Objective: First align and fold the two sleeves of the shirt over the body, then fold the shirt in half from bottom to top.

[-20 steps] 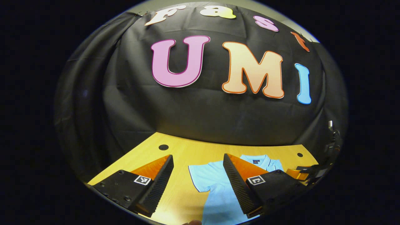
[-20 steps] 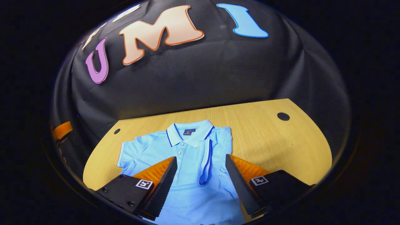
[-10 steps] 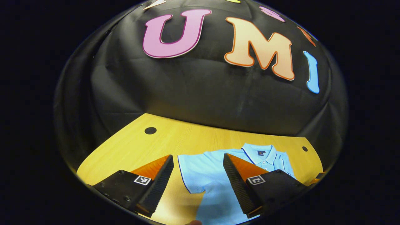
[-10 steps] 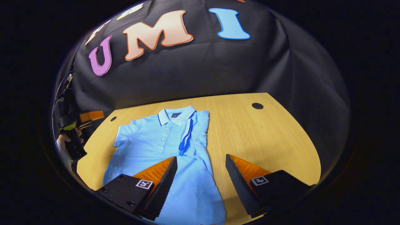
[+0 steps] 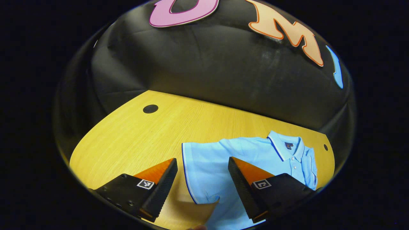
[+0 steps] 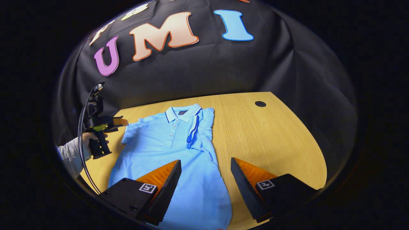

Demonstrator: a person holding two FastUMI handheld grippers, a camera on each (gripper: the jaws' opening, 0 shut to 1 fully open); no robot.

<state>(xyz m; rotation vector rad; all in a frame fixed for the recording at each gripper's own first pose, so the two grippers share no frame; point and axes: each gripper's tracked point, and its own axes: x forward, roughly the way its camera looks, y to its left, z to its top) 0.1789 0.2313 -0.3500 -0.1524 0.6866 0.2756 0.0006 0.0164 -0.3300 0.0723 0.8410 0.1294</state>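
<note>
The left gripper hangs above the table with its jaws wide apart and nothing between them but air; the shirt's unfolded sleeve lies flat just ahead of and between the fingers, its hem toward the left finger. From the right gripper view the same gripper sits just beside that sleeve, a hand on its grip.

This looks like the reach for the second sleeve fold. To do it well, the left gripper should come down on the sleeve's outer hem, pinch only the top layer with the cloth, lift a little, and carry it across the body until it lines up with the other sleeve, which already lies folded over the chest beside the placket. Dragging could wrinkle the body.

The right gripper is likewise wide open and empty, held above the shirt's lower right edge, which runs down between its fingers.
</note>
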